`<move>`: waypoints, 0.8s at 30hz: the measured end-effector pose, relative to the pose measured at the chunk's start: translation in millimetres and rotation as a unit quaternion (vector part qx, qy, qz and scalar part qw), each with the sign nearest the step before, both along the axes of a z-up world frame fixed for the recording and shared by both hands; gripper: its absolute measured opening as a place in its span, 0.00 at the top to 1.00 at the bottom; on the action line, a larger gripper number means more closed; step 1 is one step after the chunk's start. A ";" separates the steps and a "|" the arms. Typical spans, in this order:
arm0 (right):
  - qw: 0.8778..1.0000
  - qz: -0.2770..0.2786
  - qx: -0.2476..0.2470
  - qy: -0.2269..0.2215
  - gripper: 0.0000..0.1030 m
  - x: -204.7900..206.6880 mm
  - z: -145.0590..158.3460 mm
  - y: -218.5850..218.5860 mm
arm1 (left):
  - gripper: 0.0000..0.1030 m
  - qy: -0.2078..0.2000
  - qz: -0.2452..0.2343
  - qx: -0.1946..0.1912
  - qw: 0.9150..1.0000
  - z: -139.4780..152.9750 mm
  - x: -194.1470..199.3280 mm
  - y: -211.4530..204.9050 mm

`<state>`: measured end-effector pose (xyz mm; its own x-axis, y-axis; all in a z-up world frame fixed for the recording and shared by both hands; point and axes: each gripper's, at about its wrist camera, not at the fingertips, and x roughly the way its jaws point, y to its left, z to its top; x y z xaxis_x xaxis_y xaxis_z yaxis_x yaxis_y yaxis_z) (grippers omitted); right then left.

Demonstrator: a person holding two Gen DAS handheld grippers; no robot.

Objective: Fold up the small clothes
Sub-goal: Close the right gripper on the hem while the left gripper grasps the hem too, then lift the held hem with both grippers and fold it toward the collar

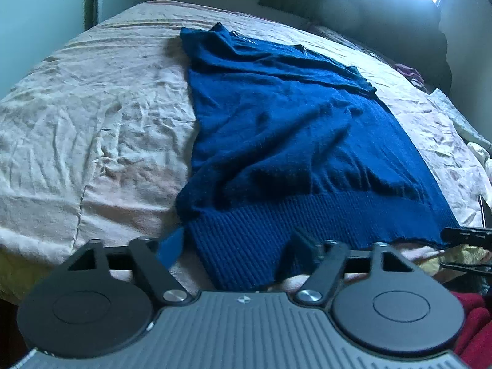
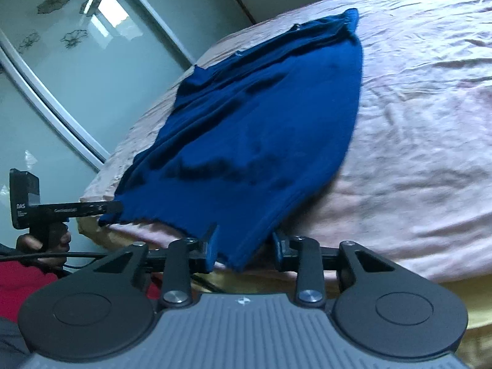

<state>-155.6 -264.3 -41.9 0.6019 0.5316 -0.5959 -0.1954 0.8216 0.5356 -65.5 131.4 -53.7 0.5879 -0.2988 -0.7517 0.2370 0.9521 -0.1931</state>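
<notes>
A dark blue knitted sweater (image 1: 276,129) lies spread along a bed covered with a wrinkled pale pink sheet (image 1: 92,117), its ribbed hem nearest both tools and its neck end farthest from them. It is roughly flat but rumpled, with loose folds across the middle.

The left hand-held gripper (image 1: 236,246) sits at the near hem, its fingers spread wide with the ribbed band lying between them and a fold of it draped toward the right finger. The jaws are parted, not clamped; the cloth rests between them rather than being pinched.

The right hand-held gripper (image 2: 246,246) is at the other hem corner, just ahead of its own fingers. A point of the hem hangs down between the two blue-padded fingers (image 2: 212,246), which stand apart with a gap on each side of the cloth, so it too looks released. In the right wrist view the left tool shows off to the left, its finger reaching the far hem corner.

Having one tool at each bottom corner suits a lengthwise fold: gripping both corners together would let the hem be carried forward toward the neck evenly, without the knit twisting. My judgement is that the fold has not begun, since the sweater is still full length. The soft, heavy knit may sag or slip if only a thin edge is caught.
</notes>
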 end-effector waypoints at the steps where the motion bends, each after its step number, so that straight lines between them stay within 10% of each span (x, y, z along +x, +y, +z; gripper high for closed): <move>1: 1.000 0.000 0.001 -0.001 0.81 0.7 -0.7 1.2 | 0.39 -0.001 0.004 0.001 1.000 0.5 0.1 0.5; 5: 1.000 -0.006 0.007 0.001 0.90 4.1 -4.3 3.0 | 0.85 0.018 0.003 -0.028 0.999 1.5 3.1 5.1; 24: 0.988 0.001 0.136 -0.076 0.94 -15.6 35.2 -38.6 | 0.90 -0.004 -0.098 -0.140 0.985 44.3 -13.6 12.1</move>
